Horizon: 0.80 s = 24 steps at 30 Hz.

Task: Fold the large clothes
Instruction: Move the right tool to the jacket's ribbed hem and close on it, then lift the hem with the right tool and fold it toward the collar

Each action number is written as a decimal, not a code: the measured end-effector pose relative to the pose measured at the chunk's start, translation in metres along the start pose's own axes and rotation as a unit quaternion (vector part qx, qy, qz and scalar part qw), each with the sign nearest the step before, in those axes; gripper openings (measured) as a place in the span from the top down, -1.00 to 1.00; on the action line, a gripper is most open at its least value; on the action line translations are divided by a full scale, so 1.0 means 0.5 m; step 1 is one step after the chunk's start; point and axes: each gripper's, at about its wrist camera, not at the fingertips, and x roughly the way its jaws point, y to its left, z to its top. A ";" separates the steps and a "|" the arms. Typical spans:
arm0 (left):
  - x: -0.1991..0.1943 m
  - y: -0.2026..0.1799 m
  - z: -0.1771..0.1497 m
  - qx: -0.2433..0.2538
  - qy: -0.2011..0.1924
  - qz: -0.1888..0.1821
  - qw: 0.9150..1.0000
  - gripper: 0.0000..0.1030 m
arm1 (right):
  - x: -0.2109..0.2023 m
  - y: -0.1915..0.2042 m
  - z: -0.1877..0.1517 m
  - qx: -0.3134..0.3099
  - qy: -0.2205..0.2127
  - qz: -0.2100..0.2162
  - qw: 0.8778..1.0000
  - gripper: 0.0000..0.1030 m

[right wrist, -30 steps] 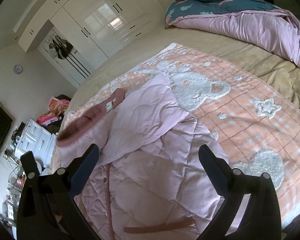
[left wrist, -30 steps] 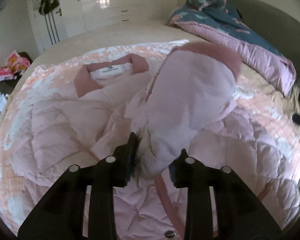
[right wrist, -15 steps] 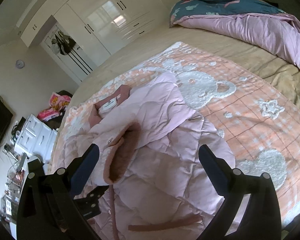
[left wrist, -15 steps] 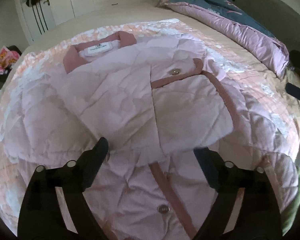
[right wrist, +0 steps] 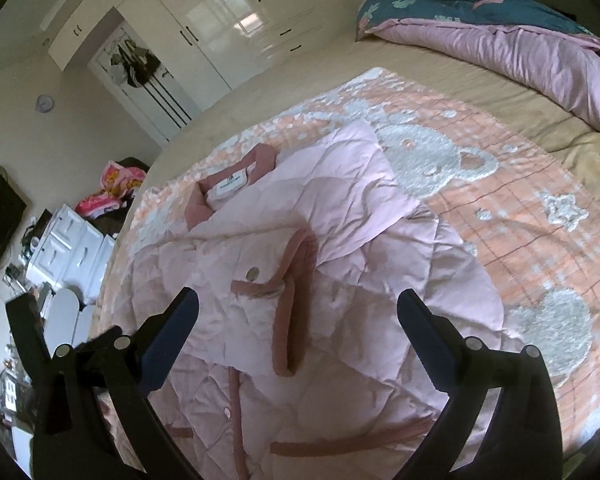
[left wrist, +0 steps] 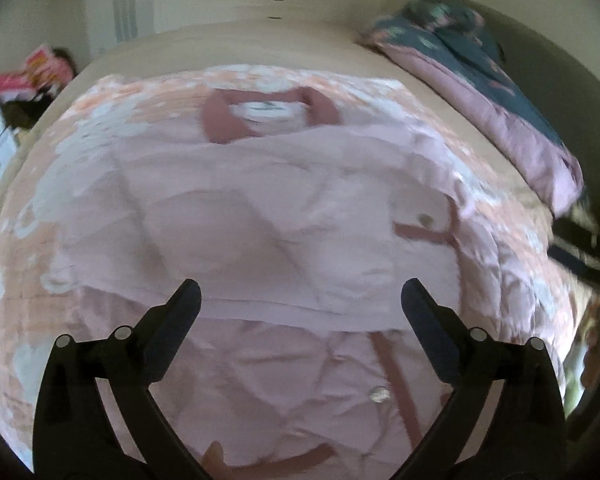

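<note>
Left fingers (left wrist: pixel 188 296) opening, nothing between; right fingers (right wrist: pixel 414 308) spread, empty, above pink jacket (right wrist: pixel 340 272), folded sleeve (right wrist: pixel 288 312) across chest

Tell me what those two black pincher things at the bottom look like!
Both the left gripper and the right gripper are black and shaped like a wide V. Each has two long fingers ending in flat dark-blue pads, with small round silver bolts along the arms. No cables or markings show.
</note>
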 end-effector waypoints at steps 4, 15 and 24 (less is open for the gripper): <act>-0.028 0.058 0.009 -0.020 -0.024 0.041 0.999 -0.82 | 0.026 0.014 -0.012 -0.009 0.017 0.002 1.000 -0.92; -0.070 0.185 0.009 -0.067 -0.049 0.086 0.993 -0.82 | 0.125 0.062 -0.055 -0.037 0.065 0.000 0.997 -0.92; -0.067 0.250 -0.011 -0.112 -0.049 0.089 0.989 -0.82 | 0.227 0.053 -0.098 -0.001 0.094 0.010 0.996 -0.66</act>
